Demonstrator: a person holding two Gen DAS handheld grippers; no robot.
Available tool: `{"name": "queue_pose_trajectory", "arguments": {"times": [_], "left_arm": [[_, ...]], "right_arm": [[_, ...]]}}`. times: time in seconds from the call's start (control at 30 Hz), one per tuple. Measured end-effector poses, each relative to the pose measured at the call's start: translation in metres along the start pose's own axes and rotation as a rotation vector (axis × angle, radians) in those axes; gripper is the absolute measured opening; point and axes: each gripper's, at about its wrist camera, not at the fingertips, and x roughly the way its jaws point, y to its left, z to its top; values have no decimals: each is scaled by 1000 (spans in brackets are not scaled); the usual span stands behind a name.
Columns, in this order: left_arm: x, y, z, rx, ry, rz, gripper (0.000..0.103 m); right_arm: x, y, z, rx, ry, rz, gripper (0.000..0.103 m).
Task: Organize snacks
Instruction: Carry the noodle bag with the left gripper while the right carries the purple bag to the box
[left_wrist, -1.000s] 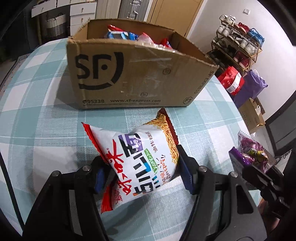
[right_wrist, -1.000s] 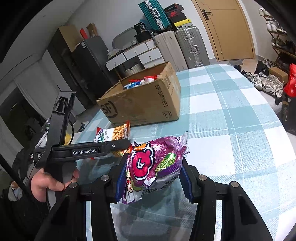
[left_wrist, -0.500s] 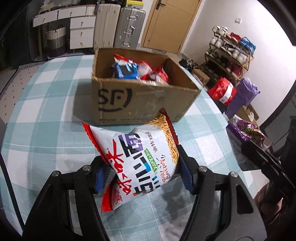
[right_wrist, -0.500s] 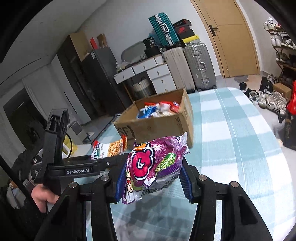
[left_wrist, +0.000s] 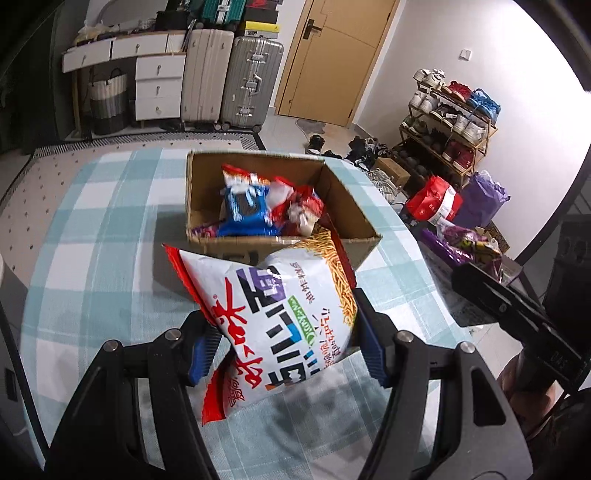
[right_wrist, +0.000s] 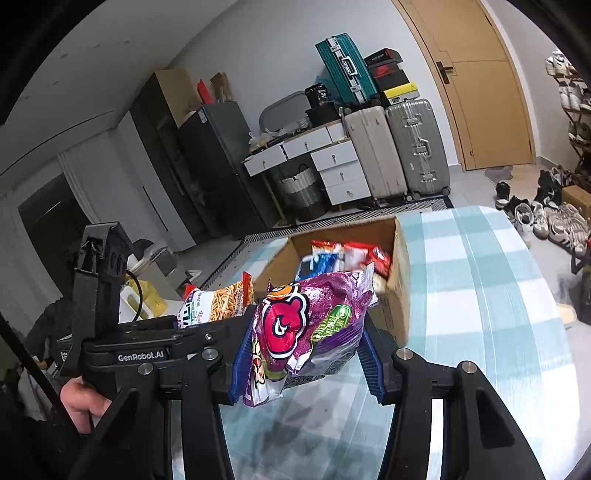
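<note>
A: Your left gripper (left_wrist: 284, 341) is clamped on the white noodle-snack bag (left_wrist: 275, 317), blue pads pressing both sides, bag tilted, lower centre of the left wrist view.

B: Yep, and your right gripper (right_wrist: 303, 356) is squeezed shut on the purple snack bag (right_wrist: 314, 325), centre-bottom of the right wrist view. Bag's crumpled between the pads.

A: Both bags are up off the checked tablecloth (left_wrist: 92, 229). The cardboard box (left_wrist: 354, 206) sits just beyond the white bag, mid-frame, open top.

B: Inside it: a blue packet (left_wrist: 245, 206) and red-and-white packets (left_wrist: 295, 201), piled tog.

A: From the right wrist cam the box (right_wrist: 400, 280) is right behind the purple bag, and your left gripper's body (right_wrist: 140, 354) shows at lower left w/ the noodle bag (right_wrist: 218, 304) poking above it.

B: Bkgd, upper centre of the left view: two suitcases (left_wrist: 251, 81), white drawers (left_wrist: 159, 88), a tan door (left_wrist: 332, 59). Shoe rack (left_wrist: 450, 125) at right.
</note>
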Motion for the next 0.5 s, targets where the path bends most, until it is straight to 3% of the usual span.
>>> {"name": "queue_pose_trajectory", "arguments": {"times": [0.5], "left_arm": [[1,4,67,20,-16,13,63]], "right_arm": [[24,6,64,-36,-28,42,50]]}}
